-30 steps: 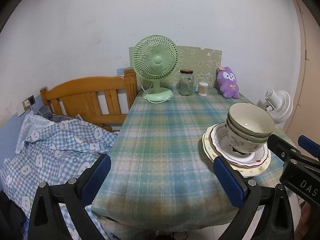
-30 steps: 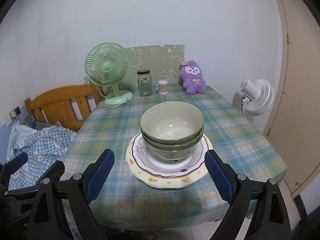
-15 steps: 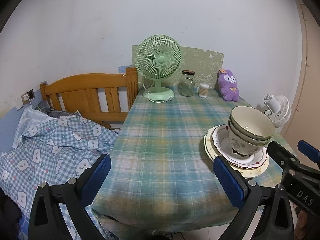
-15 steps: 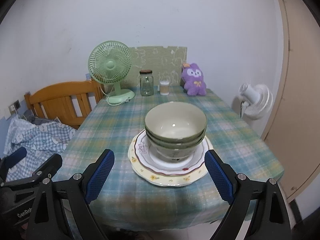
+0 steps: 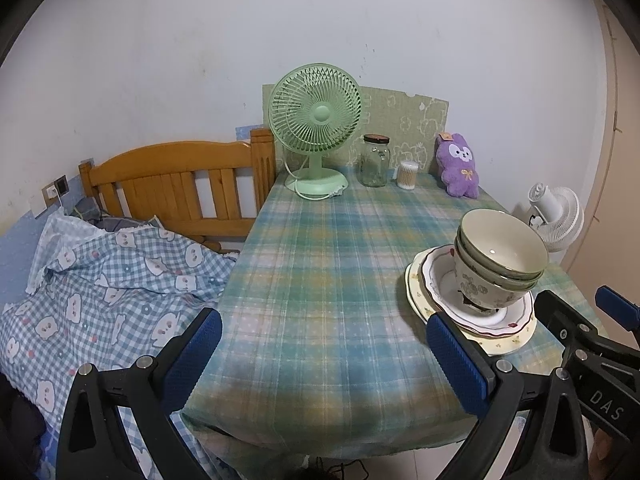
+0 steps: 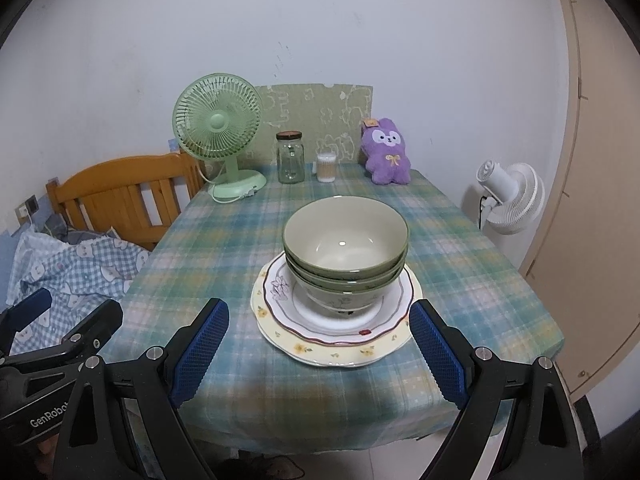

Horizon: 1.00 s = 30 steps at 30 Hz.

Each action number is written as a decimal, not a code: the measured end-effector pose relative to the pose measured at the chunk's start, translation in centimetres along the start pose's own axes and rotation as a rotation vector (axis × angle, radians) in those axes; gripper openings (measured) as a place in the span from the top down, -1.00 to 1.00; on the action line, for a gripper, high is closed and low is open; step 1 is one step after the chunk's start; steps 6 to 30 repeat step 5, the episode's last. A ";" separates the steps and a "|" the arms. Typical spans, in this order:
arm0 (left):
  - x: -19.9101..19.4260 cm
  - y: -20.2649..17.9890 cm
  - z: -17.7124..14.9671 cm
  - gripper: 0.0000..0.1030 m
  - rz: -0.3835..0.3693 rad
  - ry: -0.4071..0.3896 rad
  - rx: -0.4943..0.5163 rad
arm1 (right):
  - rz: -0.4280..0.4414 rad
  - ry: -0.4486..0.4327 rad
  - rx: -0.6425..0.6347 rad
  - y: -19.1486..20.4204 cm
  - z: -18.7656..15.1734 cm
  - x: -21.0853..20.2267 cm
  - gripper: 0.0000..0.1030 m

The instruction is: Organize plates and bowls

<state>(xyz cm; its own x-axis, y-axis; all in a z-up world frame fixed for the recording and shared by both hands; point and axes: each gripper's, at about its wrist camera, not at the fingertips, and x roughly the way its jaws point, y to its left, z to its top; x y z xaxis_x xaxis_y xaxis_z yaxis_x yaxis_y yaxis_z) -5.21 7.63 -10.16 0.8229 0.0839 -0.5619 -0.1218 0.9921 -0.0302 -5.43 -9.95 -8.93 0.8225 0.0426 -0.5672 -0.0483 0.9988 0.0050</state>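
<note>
Three bowls [image 6: 346,252] sit nested one inside another on two stacked plates [image 6: 336,340], the scalloped white one on the wider cream one. The pile stands near the front edge of the tabletop [image 6: 224,240], toward its right side, with the plates touching the plaid cloth.

The right claw [image 6: 318,350] hangs just off the front edge, facing the pile squarely; it is spread wide and holds nothing. The left claw [image 5: 320,360] hangs beside it, off the front left corner, also spread and empty, looking down the bare cloth with the pile at its right.

As a judgement, this fits two stages: a single neat pile is what organizing would leave, yet it could equally be a mixed heap waiting to be sorted into bowls and plates. The pictures do not settle which, so no move is safely called for.

Around the pile the cloth is bare. Along the back edge stand a green fan [image 6: 218,136], a glass jar [image 6: 290,158], a cotton-swab tub [image 6: 326,168] and a purple plush toy [image 6: 388,152], all well apart. A wooden bed frame [image 5: 180,188] borders the left edge; a white fan [image 6: 514,198] stands off the right. Nothing blocks either claw.
</note>
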 end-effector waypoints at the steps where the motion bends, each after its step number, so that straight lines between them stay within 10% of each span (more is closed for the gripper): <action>1: 0.0 -0.1 -0.1 -0.99 0.000 0.003 0.000 | -0.001 0.004 0.001 -0.1 -0.1 0.1 -0.81; 30: 0.1 -0.3 -0.1 -0.99 -0.006 0.015 0.003 | -0.006 0.014 0.006 -0.5 -0.2 0.1 -0.81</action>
